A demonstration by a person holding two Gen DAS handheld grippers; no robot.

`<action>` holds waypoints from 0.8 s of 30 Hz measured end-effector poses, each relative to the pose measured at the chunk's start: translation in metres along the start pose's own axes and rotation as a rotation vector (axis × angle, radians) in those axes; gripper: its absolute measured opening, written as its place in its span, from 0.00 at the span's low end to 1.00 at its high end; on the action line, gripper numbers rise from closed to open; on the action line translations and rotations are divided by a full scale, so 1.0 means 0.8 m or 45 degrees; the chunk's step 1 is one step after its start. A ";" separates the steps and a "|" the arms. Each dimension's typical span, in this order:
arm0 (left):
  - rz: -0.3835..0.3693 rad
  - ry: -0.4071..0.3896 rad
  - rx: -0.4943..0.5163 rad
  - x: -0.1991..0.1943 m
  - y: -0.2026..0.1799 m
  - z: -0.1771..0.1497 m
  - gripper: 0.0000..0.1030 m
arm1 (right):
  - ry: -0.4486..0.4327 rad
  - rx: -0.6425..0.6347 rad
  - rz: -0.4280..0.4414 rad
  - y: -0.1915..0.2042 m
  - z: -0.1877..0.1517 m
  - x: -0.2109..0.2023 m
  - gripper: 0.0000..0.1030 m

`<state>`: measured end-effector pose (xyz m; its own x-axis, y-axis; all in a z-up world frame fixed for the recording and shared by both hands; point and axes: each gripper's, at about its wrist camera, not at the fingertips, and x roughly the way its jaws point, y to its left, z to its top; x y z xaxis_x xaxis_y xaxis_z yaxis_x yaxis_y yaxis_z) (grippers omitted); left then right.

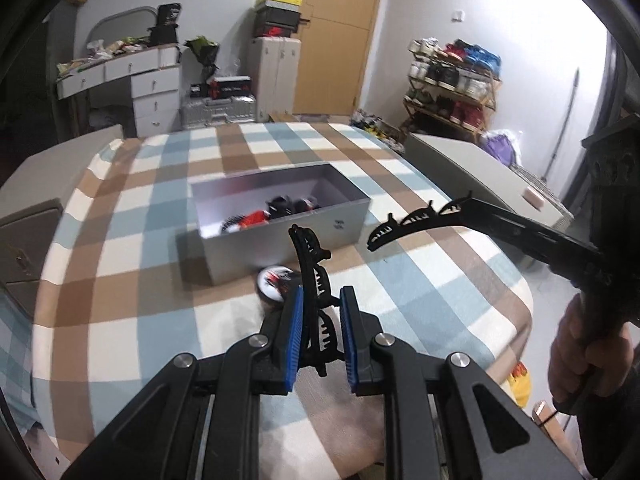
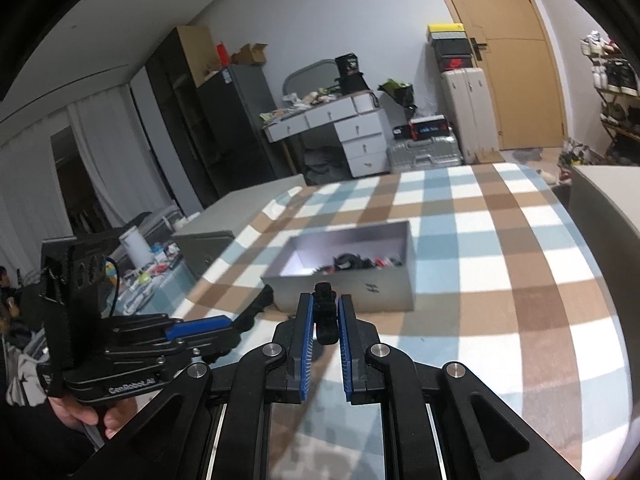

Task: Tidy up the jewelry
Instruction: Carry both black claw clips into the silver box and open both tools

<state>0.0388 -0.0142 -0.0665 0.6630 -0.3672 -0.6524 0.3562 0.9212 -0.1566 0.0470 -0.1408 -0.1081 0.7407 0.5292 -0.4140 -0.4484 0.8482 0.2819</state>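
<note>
The left gripper [image 1: 320,300] is closed on a black hair clip [image 1: 314,276], its blue pads [image 1: 294,320] pinching the clip's lower half. That clip's long axis runs nearly upright in the left wrist view, curving up toward twelve o'clock, with its teeth facing three o'clock. At about two o'clock from it the right gripper [image 1: 476,206] clamps a second black hair clip [image 1: 404,224], whose long axis arcs from the fingers toward nine o'clock, teeth downward. In the right wrist view that second clip [image 2: 325,312] stands end-on between the closed right gripper [image 2: 325,312] pads. Beyond both, at twelve o'clock, an open grey box [image 1: 344,224] sits on the checked tablecloth [image 1: 400,280], with black and red accessories [image 1: 276,212] inside. A round white item [image 1: 274,280] lies just beside the box's near wall.
</note>
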 end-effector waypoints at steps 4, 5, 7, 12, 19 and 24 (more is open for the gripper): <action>0.021 -0.042 -0.025 -0.001 0.018 0.011 0.13 | -0.014 -0.008 0.041 0.006 0.017 0.009 0.11; 0.023 -0.051 -0.033 -0.002 0.021 0.014 0.13 | -0.018 -0.005 0.058 0.007 0.022 0.011 0.11; 0.027 -0.069 -0.053 -0.001 0.030 0.021 0.13 | -0.031 -0.006 0.081 0.009 0.034 0.018 0.11; 0.061 -0.125 -0.060 0.003 0.047 0.037 0.13 | -0.051 -0.014 0.138 0.010 0.062 0.037 0.11; 0.024 -0.130 -0.093 0.028 0.067 0.062 0.13 | -0.050 -0.015 0.182 0.002 0.092 0.072 0.11; 0.005 -0.117 -0.094 0.043 0.072 0.074 0.13 | -0.013 0.004 0.198 -0.010 0.099 0.101 0.11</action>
<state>0.1209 0.0189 -0.0543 0.7230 -0.3708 -0.5828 0.3063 0.9283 -0.2106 0.1503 -0.1068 -0.0755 0.6672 0.6540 -0.3564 -0.5566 0.7558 0.3449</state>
